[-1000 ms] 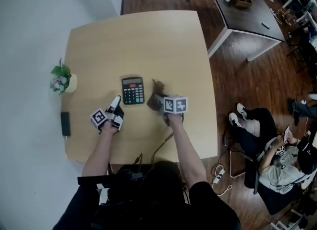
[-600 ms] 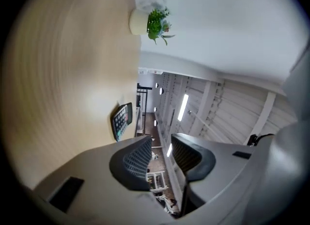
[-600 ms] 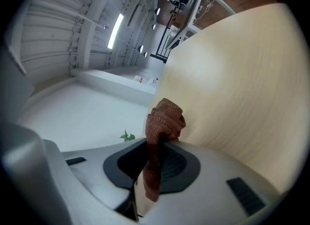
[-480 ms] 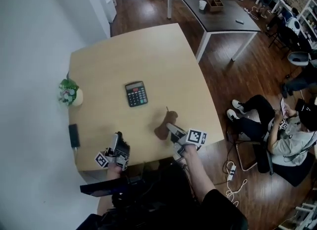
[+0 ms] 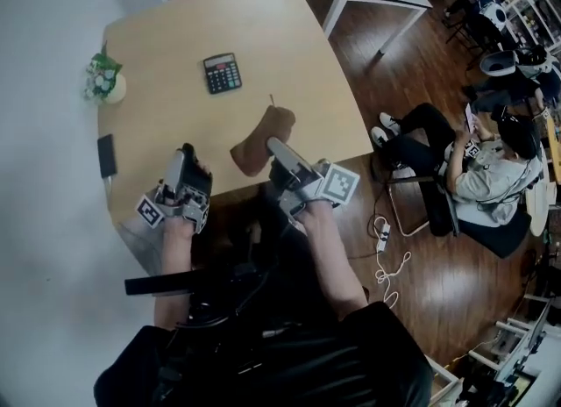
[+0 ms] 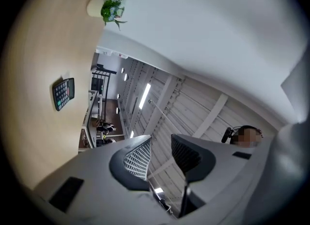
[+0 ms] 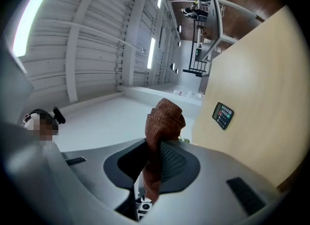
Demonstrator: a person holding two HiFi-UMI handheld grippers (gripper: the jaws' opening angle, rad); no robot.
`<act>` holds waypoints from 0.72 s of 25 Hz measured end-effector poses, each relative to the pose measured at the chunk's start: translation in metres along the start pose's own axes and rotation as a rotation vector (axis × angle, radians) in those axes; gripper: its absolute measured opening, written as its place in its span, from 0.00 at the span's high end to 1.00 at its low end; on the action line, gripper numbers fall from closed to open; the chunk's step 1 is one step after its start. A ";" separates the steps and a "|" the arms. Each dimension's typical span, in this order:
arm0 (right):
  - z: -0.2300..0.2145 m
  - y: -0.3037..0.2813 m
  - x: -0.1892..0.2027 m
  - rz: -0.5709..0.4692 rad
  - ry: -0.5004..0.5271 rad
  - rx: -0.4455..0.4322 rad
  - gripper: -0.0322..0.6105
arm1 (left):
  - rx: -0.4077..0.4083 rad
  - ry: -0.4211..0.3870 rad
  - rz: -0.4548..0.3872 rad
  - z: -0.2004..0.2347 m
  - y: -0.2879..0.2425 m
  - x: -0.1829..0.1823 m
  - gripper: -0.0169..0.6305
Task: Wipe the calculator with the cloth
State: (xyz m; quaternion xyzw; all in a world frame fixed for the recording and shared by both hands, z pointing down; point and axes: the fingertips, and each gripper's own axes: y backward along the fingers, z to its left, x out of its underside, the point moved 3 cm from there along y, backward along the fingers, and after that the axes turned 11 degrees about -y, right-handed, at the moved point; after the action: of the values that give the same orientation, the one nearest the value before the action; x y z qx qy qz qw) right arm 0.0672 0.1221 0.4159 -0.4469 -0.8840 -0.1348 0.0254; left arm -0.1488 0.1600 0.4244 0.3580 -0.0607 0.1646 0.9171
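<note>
Coarse, ribbed, matt knit on the rust-brown knitted cloth [image 7: 164, 117]. Smooth matt grey plastic on the right gripper [image 7: 154, 144] and left gripper [image 6: 160, 147], with finely grooved pads [image 6: 137, 157]. Pale satin wood-look top on the square table [image 5: 263, 28]. Near its far edge, hard plastic on the small black calculator [image 5: 223, 73]. Glossy dark plank floor [image 5: 421, 212].

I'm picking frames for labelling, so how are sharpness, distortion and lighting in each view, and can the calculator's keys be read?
Head view: evenly lit, little blur, calculator too small to read. Left gripper view: heavy fisheye, black corners, ceiling beams curved, calculator squeezed at the left rim. Right gripper view: same fisheye, ceiling light glaring top left, brown cloth sharp in the jaws.
</note>
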 end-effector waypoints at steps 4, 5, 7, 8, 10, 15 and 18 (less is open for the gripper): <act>0.009 0.019 0.015 0.004 -0.012 -0.035 0.86 | 0.061 -0.015 0.040 -0.035 -0.008 0.020 0.78; 0.011 0.019 0.016 0.012 -0.019 -0.040 0.86 | 0.074 -0.019 0.040 -0.041 -0.012 0.021 0.78; 0.016 0.018 0.017 0.027 -0.028 -0.054 0.86 | 0.092 -0.027 0.038 -0.051 -0.017 0.023 0.78; 0.019 0.017 0.018 0.035 -0.029 -0.062 0.86 | 0.097 -0.031 0.037 -0.054 -0.018 0.024 0.78; 0.025 0.015 0.020 0.054 -0.024 -0.073 0.86 | 0.104 -0.037 0.034 -0.058 -0.022 0.026 0.80; 0.046 0.025 0.008 0.080 0.012 -0.097 0.86 | 0.128 -0.024 0.045 -0.065 -0.047 0.050 0.81; 0.045 0.040 -0.006 0.086 0.009 -0.109 0.86 | 0.120 -0.020 0.041 -0.062 -0.058 0.076 0.83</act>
State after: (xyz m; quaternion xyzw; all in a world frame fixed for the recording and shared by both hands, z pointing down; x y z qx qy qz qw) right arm 0.1058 0.1517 0.3803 -0.4845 -0.8552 -0.1838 0.0108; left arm -0.0581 0.1813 0.3589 0.4124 -0.0670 0.1831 0.8899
